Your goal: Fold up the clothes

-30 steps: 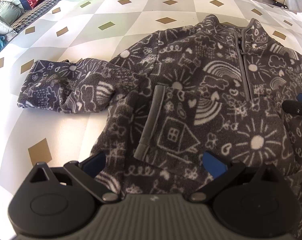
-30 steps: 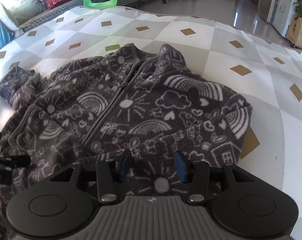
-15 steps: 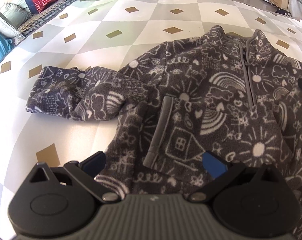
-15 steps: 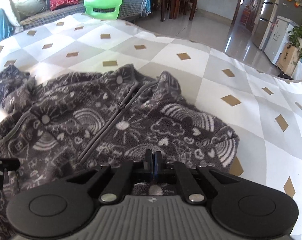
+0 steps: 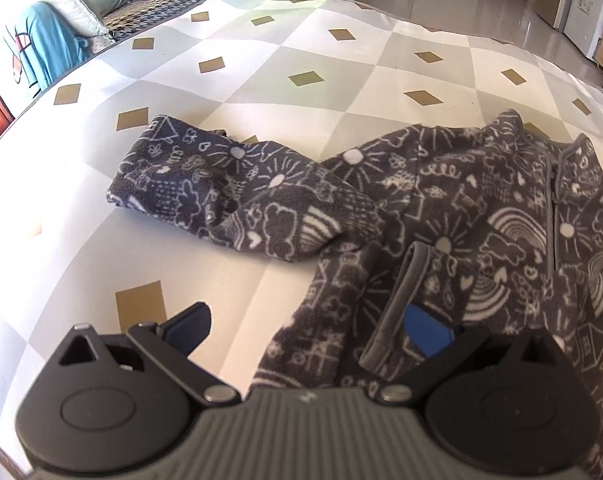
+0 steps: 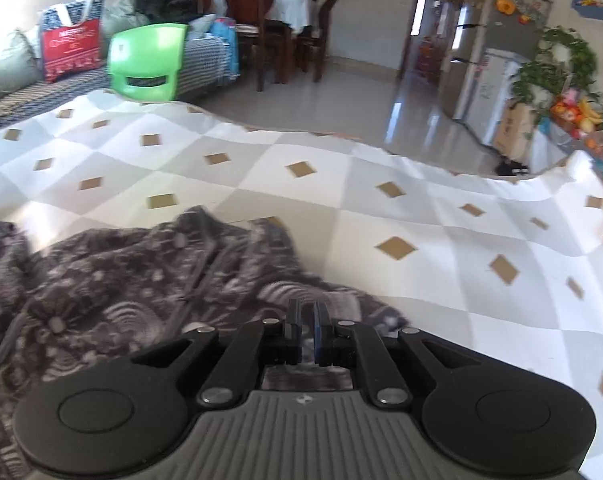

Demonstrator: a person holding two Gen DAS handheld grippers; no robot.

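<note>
I see the dark grey fleece jacket with white doodle print (image 5: 461, 208) lying on the white and grey diamond-pattern cloth (image 5: 281, 52) that covers the surface. One sleeve (image 5: 229, 196) stretches out to the left on the cloth. My left gripper (image 5: 309, 324) has its fingers spread wide, above the jacket's lower left edge; the right blue pad (image 5: 425, 334) is over a grey-trimmed cuff (image 5: 401, 304), and I cannot tell if it touches. My right gripper (image 6: 306, 330) has its fingers pressed together and pinches a fold of the jacket fabric (image 6: 141, 292) at its near right edge. A green plastic chair (image 6: 149, 62) stands behind the surface.
</note>
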